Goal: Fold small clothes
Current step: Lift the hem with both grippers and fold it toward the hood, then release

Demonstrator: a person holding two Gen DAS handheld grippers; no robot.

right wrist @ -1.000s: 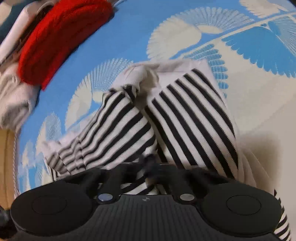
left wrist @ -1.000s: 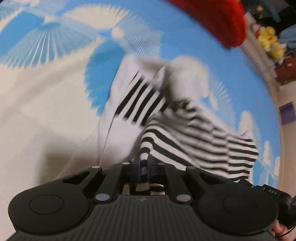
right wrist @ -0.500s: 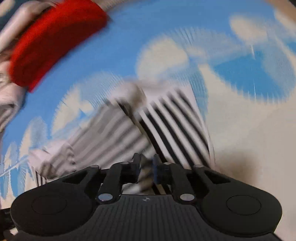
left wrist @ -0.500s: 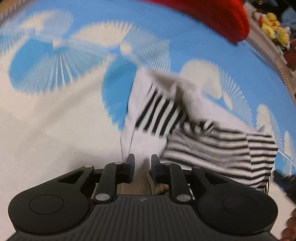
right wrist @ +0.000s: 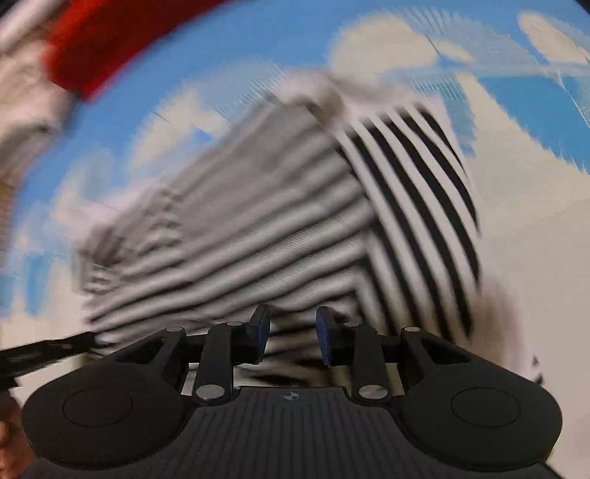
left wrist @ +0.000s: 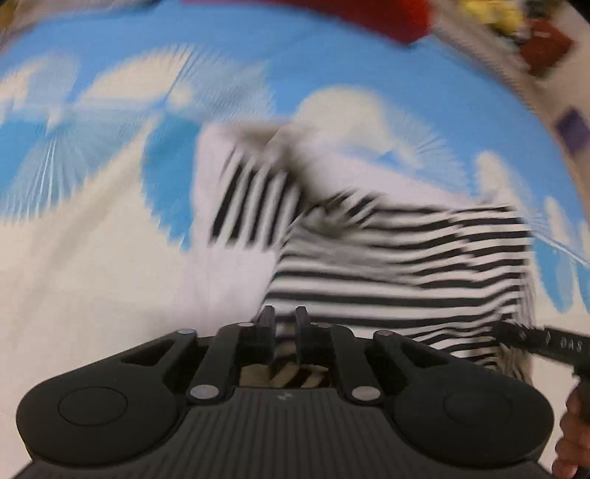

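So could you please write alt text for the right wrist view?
An open right gripper hovers at the near edge of a black-and-white striped garment, which lies on a blue-and-cream patterned cover. The image is motion-blurred; a red knit item sits top left.

Blue-white patterned blanket (left wrist: 332, 59); striped garment (left wrist: 398, 258), red knit (right wrist: 110, 40) on it.

Landmark: striped garment (left wrist: 387, 258) lies right ahead of you, under both tools | Far side of it: red knit item (left wrist: 387, 18) blocks the blanket's edge | Left of it in the left wrist view: bare blue-and-white blanket (left wrist: 92, 239) gives you open passage | Both views blurred.
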